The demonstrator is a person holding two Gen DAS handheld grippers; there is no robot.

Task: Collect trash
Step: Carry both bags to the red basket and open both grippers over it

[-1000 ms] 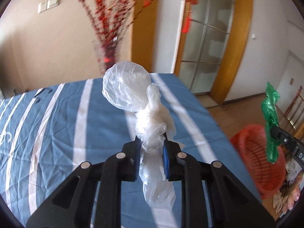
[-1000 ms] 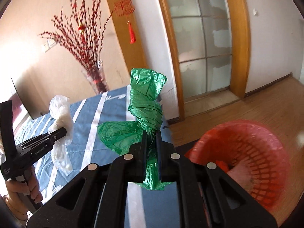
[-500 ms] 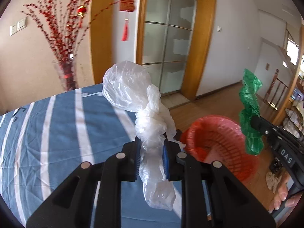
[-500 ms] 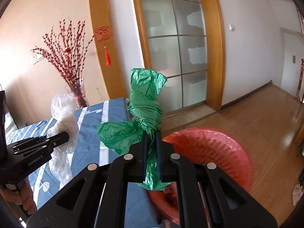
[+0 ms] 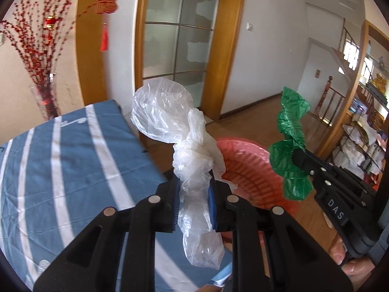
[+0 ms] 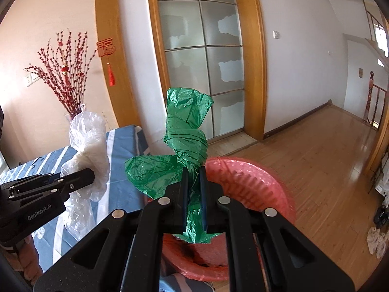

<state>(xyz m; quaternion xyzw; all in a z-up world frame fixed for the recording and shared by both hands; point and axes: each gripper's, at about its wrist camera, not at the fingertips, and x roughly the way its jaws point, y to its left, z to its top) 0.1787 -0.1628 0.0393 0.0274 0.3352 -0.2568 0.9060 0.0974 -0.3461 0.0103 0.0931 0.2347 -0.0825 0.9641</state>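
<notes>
My left gripper [image 5: 194,182] is shut on a knotted clear plastic bag [image 5: 194,155] that sticks up between its blue pads. It hangs over the table's right edge, just short of the red mesh basket [image 5: 245,168]. My right gripper [image 6: 193,170] is shut on a knotted green plastic bag [image 6: 187,133], held above the near rim of the same red basket [image 6: 252,182]. In the left wrist view the green bag [image 5: 290,141] and the right gripper [image 5: 301,158] hang over the basket's right side. From the right wrist, the clear bag [image 6: 87,150] and left gripper [image 6: 90,175] show at the left.
A table with a blue, white-striped cloth [image 5: 60,165] lies to the left. A glass vase of red branches [image 5: 45,99] stands at its far end. Behind are a frosted glass door [image 6: 201,48] and a wooden floor [image 6: 328,158]. Shelves [image 5: 359,133] stand at the right.
Both grippers have swung right, from over the table to the red basket, each keeping its bag. The basket has come from the right edge to the middle of both views.
</notes>
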